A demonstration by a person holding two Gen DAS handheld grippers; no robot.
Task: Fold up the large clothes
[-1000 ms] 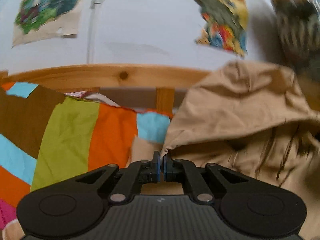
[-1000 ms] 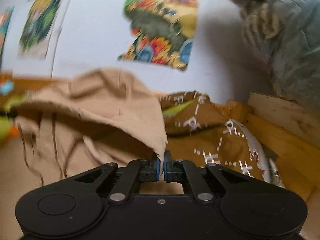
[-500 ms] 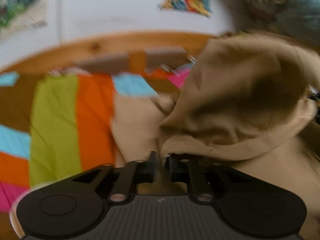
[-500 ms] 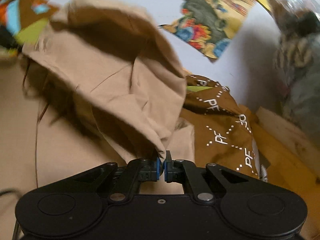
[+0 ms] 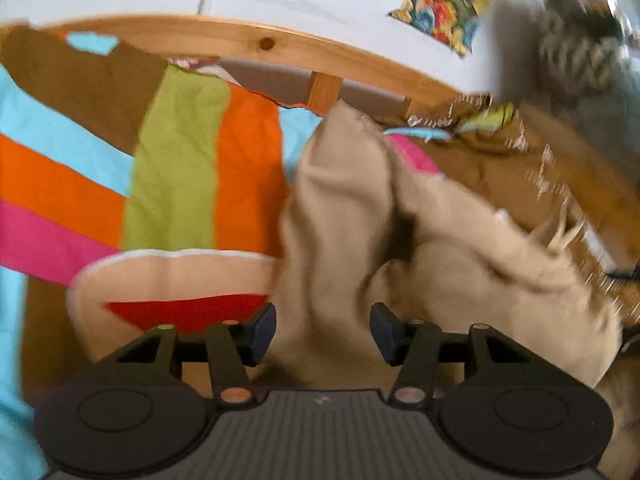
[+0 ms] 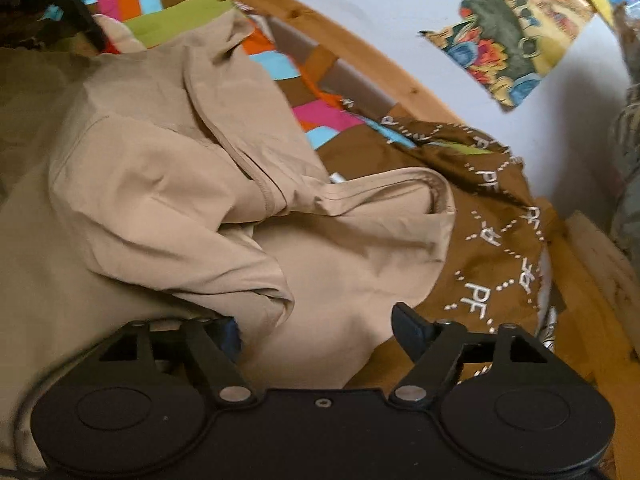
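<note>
Tan top (image 6: pixel 168 184) in a soft, bunched heap on the striped blanket (image 5: pixel 172 160), one fold flopped over the rest. Left gripper (image 5: pixel 323 332) wide open, fingers well apart, tan cloth lying loose between them, not pinched. Right gripper (image 6: pixel 316 330) wide open too, low over the near edge of the tan top, one finger partly hidden under a fold. Brown cloth with white letters (image 6: pixel 492 248) beside the heap. Wooden bed rail (image 5: pixel 248 42) behind, bright pictures (image 6: pixel 516 36) on the white wall.
</note>
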